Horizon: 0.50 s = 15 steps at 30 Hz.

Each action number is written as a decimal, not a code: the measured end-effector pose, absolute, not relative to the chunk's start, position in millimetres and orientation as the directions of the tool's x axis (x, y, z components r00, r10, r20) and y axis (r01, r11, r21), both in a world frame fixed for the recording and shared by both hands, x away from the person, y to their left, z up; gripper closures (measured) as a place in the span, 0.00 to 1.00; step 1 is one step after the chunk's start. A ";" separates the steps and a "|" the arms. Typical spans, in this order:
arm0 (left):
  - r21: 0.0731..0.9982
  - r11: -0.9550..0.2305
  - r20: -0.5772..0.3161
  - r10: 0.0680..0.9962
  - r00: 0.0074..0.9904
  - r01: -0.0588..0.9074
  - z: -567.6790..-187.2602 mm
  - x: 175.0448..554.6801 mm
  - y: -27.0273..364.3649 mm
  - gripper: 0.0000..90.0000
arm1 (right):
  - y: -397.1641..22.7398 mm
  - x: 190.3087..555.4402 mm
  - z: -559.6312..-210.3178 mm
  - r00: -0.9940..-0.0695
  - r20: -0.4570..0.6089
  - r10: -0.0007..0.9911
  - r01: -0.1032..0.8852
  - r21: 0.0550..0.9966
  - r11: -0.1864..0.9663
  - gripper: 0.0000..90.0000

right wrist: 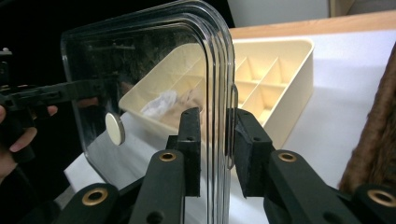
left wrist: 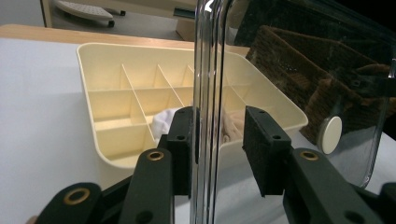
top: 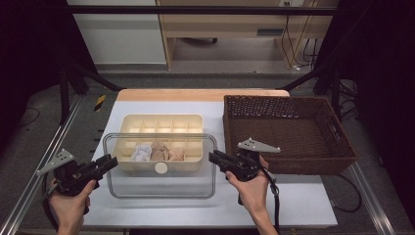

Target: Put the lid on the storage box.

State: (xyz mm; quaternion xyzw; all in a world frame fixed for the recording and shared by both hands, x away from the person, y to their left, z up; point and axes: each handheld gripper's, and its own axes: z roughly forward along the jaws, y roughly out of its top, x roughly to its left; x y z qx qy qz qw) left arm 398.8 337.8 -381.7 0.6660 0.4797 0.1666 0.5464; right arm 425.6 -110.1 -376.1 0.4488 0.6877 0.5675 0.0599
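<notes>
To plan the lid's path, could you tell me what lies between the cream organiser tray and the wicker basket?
Bare white table, seen in the high view.

Counting now: one clear plastic lid (top: 161,188) with one round white knob (top: 161,168), and one cream divided organizer tray (top: 161,122). Three rolled cloth items (top: 157,152) are sitting in its front compartments. One brown wicker basket (top: 288,132), two grippers showing.

Black hand-held gripper (top: 108,164); brass-ringed screws; grey three-cornered plate (top: 258,146)
</notes>
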 end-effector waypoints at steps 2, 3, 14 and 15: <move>0.890 0.061 -0.301 0.823 0.482 0.451 -379.5 403.8 338.6 0.71 | -108.3 432.3 -373.8 -0.591 0.416 0.692 0.541 0.840 -0.043 0.83; 0.891 0.064 -0.302 0.822 0.483 0.449 -378.5 405.6 339.1 0.71 | -107.9 435.5 -372.7 -0.593 0.412 0.692 0.538 0.842 -0.039 0.83; 0.900 0.096 -0.315 0.819 0.479 0.426 -359.5 436.6 351.7 0.71 | -96.6 467.0 -348.5 -0.619 0.366 0.695 0.497 0.868 -0.014 0.83; 0.901 0.096 -0.313 0.821 0.478 0.424 -357.2 439.0 352.9 0.71 | -95.2 470.0 -346.7 -0.622 0.364 0.694 0.497 0.868 -0.009 0.83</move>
